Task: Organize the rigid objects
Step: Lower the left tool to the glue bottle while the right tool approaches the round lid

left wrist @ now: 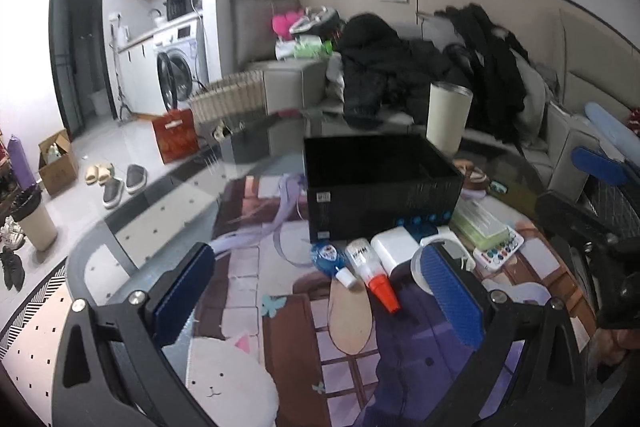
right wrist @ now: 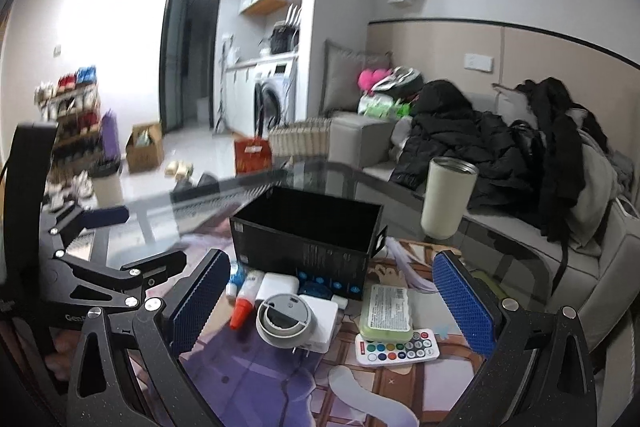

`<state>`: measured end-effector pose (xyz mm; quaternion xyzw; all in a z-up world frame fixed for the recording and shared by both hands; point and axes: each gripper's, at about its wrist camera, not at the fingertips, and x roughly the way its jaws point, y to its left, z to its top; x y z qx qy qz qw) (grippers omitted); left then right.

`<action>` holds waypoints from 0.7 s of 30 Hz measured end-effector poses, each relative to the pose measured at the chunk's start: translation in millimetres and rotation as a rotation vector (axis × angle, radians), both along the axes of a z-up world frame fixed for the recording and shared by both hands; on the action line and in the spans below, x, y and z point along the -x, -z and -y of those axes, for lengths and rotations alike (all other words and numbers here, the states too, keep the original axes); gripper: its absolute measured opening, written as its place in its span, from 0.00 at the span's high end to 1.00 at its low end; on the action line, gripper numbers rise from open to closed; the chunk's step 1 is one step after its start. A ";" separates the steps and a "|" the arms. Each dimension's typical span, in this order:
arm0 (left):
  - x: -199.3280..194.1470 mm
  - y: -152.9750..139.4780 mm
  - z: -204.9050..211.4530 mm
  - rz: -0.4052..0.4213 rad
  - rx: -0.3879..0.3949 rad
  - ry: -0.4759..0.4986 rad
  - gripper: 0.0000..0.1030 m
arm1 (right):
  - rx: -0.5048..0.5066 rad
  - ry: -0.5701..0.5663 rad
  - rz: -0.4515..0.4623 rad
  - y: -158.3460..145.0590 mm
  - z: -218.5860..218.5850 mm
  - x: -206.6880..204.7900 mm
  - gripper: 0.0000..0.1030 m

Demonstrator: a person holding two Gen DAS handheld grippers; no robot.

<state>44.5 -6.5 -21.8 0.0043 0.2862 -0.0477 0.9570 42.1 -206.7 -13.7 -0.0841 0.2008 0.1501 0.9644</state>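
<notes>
An open black box (left wrist: 380, 183) (right wrist: 308, 239) stands on the glass table. In front of it lie a glue bottle with an orange cap (left wrist: 370, 273) (right wrist: 245, 301), a blue and white tube (left wrist: 330, 259), white chargers (left wrist: 394, 249) (right wrist: 316, 317), a round white device (right wrist: 285, 319), a green case (right wrist: 386, 311) (left wrist: 482, 223) and a remote with coloured buttons (right wrist: 398, 347) (left wrist: 500, 251). My left gripper (left wrist: 320, 287) is open and empty, just short of the bottles. My right gripper (right wrist: 336, 301) is open and empty over the chargers and the round device.
A cream tumbler (left wrist: 448, 117) (right wrist: 448, 197) stands behind the box near the table's far edge. A printed mat (left wrist: 280, 307) covers the table. A sofa with dark clothes (right wrist: 500, 147) is beyond. The left gripper (right wrist: 116, 215) shows at left in the right wrist view.
</notes>
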 end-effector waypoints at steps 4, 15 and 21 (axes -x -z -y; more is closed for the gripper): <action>-14.2 13.0 -0.6 -0.094 0.019 0.012 0.00 | 0.046 -0.045 -0.118 16.3 -9.5 -25.0 0.00; -39.0 49.3 -0.9 -0.281 -0.014 0.018 0.01 | 0.074 -0.137 -0.361 66.6 -28.1 -71.1 0.09; -42.7 56.4 -6.8 -0.319 -0.004 0.026 0.01 | 0.103 -0.170 -0.448 86.4 -39.7 -83.3 0.28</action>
